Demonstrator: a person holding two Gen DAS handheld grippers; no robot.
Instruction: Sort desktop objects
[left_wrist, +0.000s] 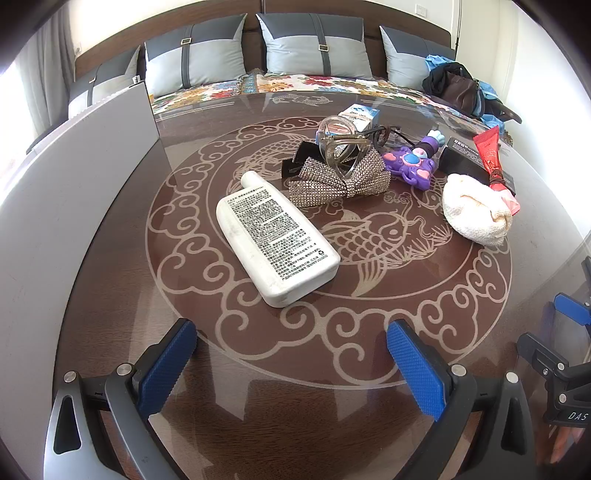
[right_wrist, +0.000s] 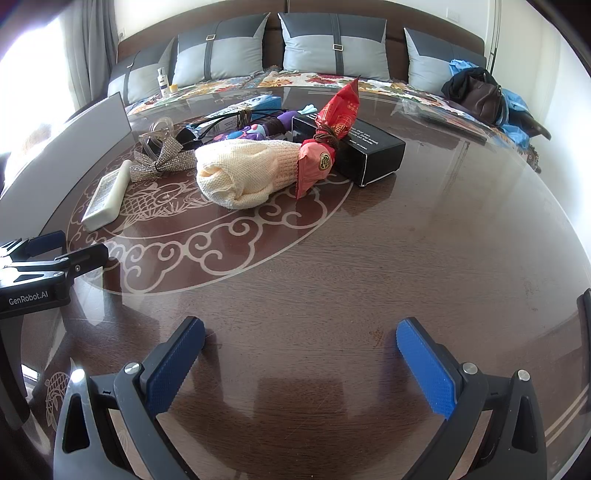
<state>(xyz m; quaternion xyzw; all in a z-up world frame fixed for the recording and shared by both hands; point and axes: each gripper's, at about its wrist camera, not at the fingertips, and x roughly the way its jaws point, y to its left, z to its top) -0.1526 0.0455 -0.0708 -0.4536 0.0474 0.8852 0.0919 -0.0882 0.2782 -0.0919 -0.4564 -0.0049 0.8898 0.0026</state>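
A white bottle (left_wrist: 275, 240) lies flat on the round glass-topped table (left_wrist: 369, 362), just ahead of my left gripper (left_wrist: 291, 332), which is open and empty. Beyond it lie a rhinestone bow (left_wrist: 340, 181), a clear hair claw (left_wrist: 341, 146), a purple toy (left_wrist: 408, 166), a cream knitted pouch (left_wrist: 474, 210), a red packet (left_wrist: 489, 155) and a black box (left_wrist: 461, 157). My right gripper (right_wrist: 301, 334) is open and empty over bare table, well short of the pouch (right_wrist: 245, 171), red packet (right_wrist: 330, 136) and black box (right_wrist: 369, 151).
A grey board (left_wrist: 70, 192) stands along the table's left side. A blue-white carton (left_wrist: 360, 114) lies at the back of the pile. A bed with grey pillows (left_wrist: 317, 46) and a brown bag (left_wrist: 460, 88) lies behind the table. The left gripper shows at the right wrist view's left edge (right_wrist: 55, 254).
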